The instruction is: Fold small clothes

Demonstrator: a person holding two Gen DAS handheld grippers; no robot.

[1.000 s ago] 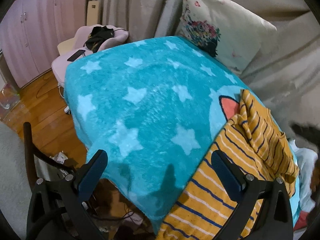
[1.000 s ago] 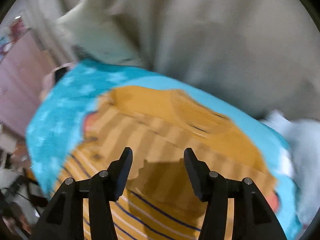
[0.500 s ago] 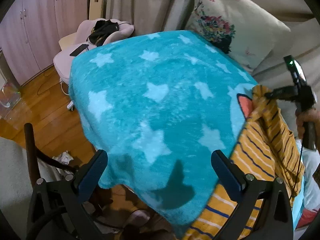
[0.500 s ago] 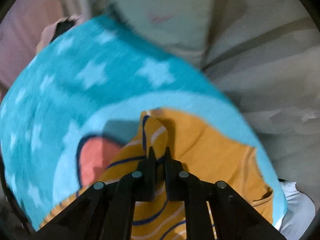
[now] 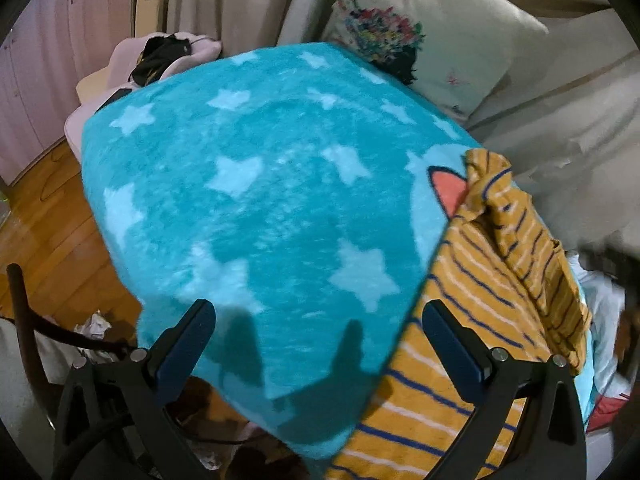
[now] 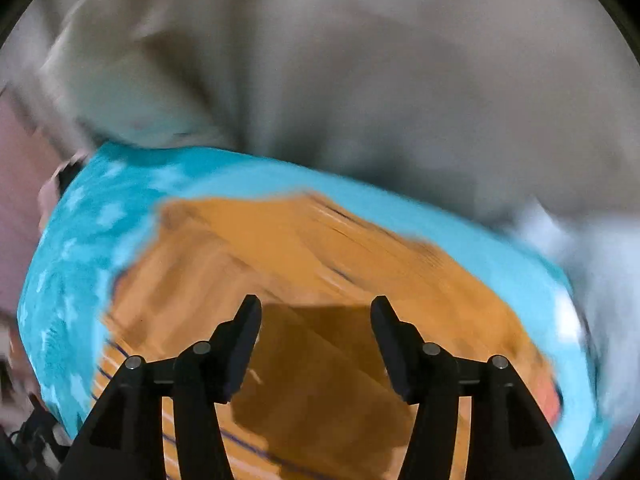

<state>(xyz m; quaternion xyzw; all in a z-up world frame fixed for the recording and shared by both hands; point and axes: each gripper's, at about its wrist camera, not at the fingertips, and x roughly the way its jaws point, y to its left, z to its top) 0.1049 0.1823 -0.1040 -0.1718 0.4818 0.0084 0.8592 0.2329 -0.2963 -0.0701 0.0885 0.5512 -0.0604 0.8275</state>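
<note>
Left tongs (image 5: 318, 336) wide apart, holding nothing, hanging over the near edge of the teal star blanket (image 5: 248, 184). Right tongs (image 6: 316, 332) also apart and empty, hovering above the striped shirt (image 6: 320, 248); that view is smeared with motion blur, so detail there is poor.

Shirt (image 5: 496, 292) sits at the blanket's right side, yellow with navy and white stripes. One flap is already turned over itself along the far right, with a bunched peak at the corner nearest the pillow (image 5: 432, 28). Its near hem appears to run off the blanket's front edge.

Risks, as I read it:
- Fleece blanket is grippy and loose. A pinch taken too deep likely grabs blanket with shirt and drags both.
- Overhanging hem could slide off the front edge if either side gets tugged.
- Bunched corner is not flat; folding over it probably locks in a lump and a skewed edge.
- Blur means right tongs placement is uncertain; grabbing one layer instead of two would undo the flap.
</note>
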